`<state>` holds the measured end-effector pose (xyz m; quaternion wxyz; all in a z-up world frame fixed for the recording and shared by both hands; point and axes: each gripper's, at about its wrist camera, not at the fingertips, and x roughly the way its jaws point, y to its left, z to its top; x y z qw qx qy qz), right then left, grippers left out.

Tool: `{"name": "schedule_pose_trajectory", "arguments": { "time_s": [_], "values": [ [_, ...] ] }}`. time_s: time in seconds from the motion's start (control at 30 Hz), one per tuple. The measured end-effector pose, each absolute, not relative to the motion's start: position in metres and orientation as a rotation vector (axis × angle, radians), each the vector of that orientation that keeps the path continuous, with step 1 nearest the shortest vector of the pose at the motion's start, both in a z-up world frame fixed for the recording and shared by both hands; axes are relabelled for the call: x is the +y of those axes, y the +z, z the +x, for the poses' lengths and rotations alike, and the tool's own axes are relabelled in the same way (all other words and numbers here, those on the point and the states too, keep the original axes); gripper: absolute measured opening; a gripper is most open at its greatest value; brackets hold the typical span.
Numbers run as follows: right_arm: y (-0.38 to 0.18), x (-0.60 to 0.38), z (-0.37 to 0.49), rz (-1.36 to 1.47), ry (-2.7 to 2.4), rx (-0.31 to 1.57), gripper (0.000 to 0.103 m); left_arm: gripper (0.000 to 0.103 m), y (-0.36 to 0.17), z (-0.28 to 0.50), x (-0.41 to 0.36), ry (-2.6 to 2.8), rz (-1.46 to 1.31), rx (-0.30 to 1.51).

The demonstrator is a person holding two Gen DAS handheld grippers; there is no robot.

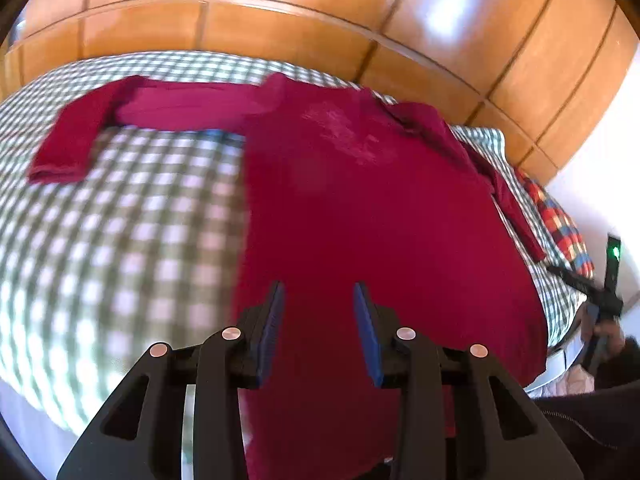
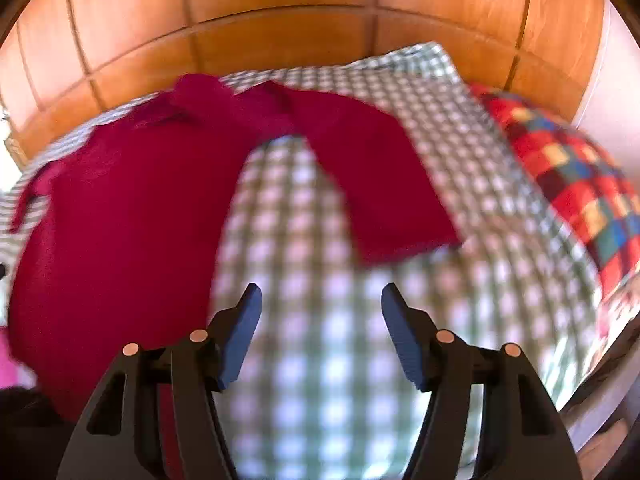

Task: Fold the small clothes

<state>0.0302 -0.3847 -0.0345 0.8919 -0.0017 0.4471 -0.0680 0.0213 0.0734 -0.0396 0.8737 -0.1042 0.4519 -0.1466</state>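
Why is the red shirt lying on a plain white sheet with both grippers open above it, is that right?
Not plain white: the sheet is green-and-white checked, as the right wrist view shows. The red shirt does lie on it, and the left gripper and right gripper are open.

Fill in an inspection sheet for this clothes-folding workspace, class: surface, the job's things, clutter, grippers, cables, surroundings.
Surface: bed with green-and-white checked cover.
Job's things: red long-sleeved top spread flat, both sleeves out to the sides, not yet folded.
Clutter: multicoloured checked cloth at the bed's right edge.
Grippers: left gripper open above the top's lower part, nothing between the fingers; right gripper open over bare cover beside the top, holding nothing.
Cables: nothing seen.
Surroundings: wooden panelled wall behind the bed.
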Motion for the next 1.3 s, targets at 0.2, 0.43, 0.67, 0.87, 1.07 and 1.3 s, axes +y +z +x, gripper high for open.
{"name": "schedule_pose_trajectory", "arguments": {
  "time_s": [0.2, 0.43, 0.67, 0.87, 1.07, 1.3],
  "values": [
    [-0.073, -0.411, 0.074, -0.221, -0.241, 1.022, 0.015, 0.034, -0.048, 0.041, 0.029, -0.364, -0.167, 0.956],
    [0.021, -0.462, 0.055, 0.296, -0.012, 0.814, 0.006, 0.034, -0.048, 0.054, 0.003, -0.419, -0.115, 0.963],
    [0.077, -0.574, 0.058, 0.608, -0.169, 0.593, 0.006, 0.034, -0.059, 0.08, -0.003, -0.41, -0.131, 1.005],
    [0.021, -0.66, 0.115, 0.703, -0.456, 0.749, 0.006, 0.034, -0.055, 0.094, -0.024, -0.42, -0.096, 0.991],
    [-0.017, -0.674, 0.091, 0.753, -0.527, 0.748, 0.07, 0.034, -0.06, 0.099, -0.029, -0.419, -0.078, 1.004],
    [-0.04, -0.655, 0.025, 0.915, -0.421, 0.683, 0.072, 0.034, -0.066, 0.106, -0.03, -0.42, -0.117, 1.016]
  ]
}}
